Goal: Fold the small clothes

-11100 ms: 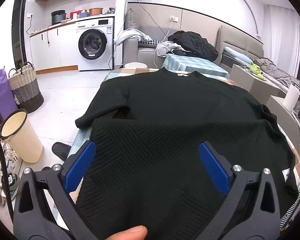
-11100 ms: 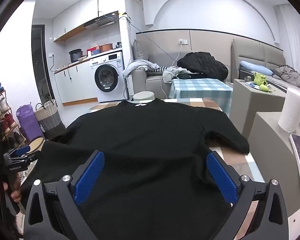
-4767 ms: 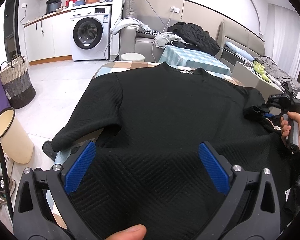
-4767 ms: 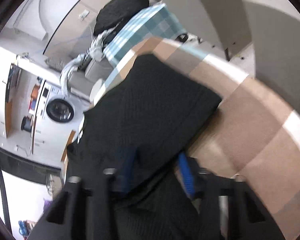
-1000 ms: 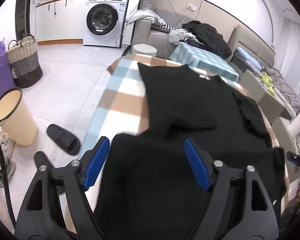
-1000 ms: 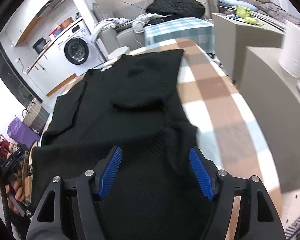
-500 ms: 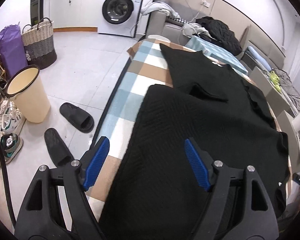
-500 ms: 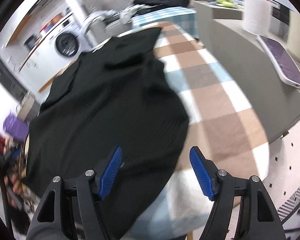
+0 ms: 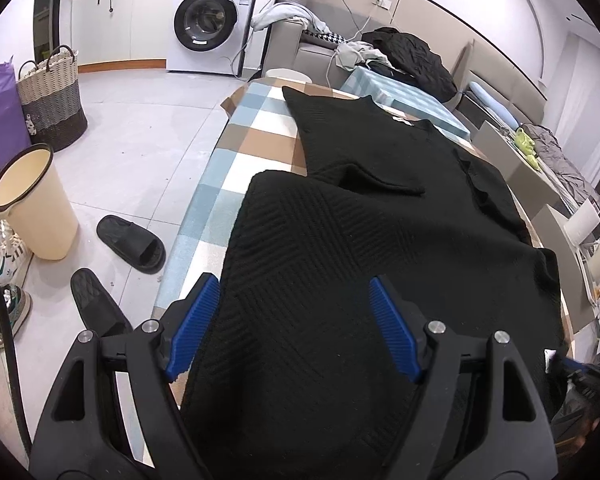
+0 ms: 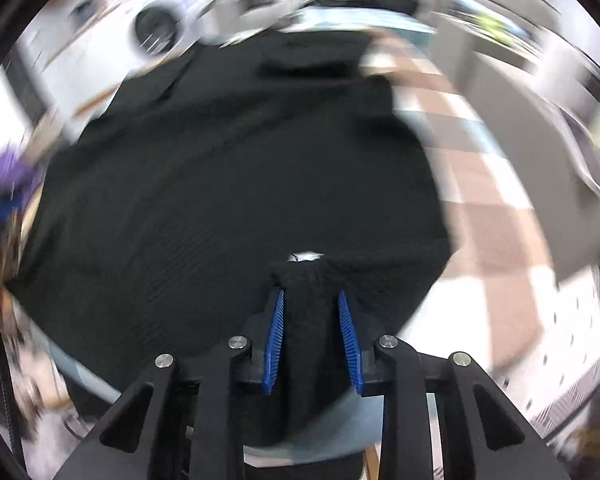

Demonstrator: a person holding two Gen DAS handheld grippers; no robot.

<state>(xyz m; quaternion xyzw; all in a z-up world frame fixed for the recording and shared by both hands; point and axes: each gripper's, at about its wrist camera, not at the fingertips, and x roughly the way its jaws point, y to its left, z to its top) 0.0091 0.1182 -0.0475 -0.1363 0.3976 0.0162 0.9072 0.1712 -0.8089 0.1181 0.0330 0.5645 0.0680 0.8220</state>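
Note:
A black knit sweater (image 9: 364, 216) lies spread on the checked tablecloth (image 9: 256, 136), both sleeves folded in over the body. My left gripper (image 9: 296, 320) is open above the sweater's near hem at its left side, its blue pads (image 9: 192, 328) wide apart. In the blurred right wrist view the sweater (image 10: 236, 168) fills the middle. My right gripper (image 10: 310, 336) is shut on the sweater's near hem corner, a bunch of black fabric between the blue pads (image 10: 274, 336).
On the floor left of the table stand a cream bin (image 9: 32, 204), black slippers (image 9: 132, 240) and a woven basket (image 9: 52, 100). A washing machine (image 9: 208, 20) and a sofa with clothes (image 9: 404, 56) are behind. Grey cabinets (image 10: 520, 92) stand to the right.
My right gripper has closed its pads onto the sweater's near hem corner and is moving fast, blurring its view. My left gripper has shifted slightly and stays open.

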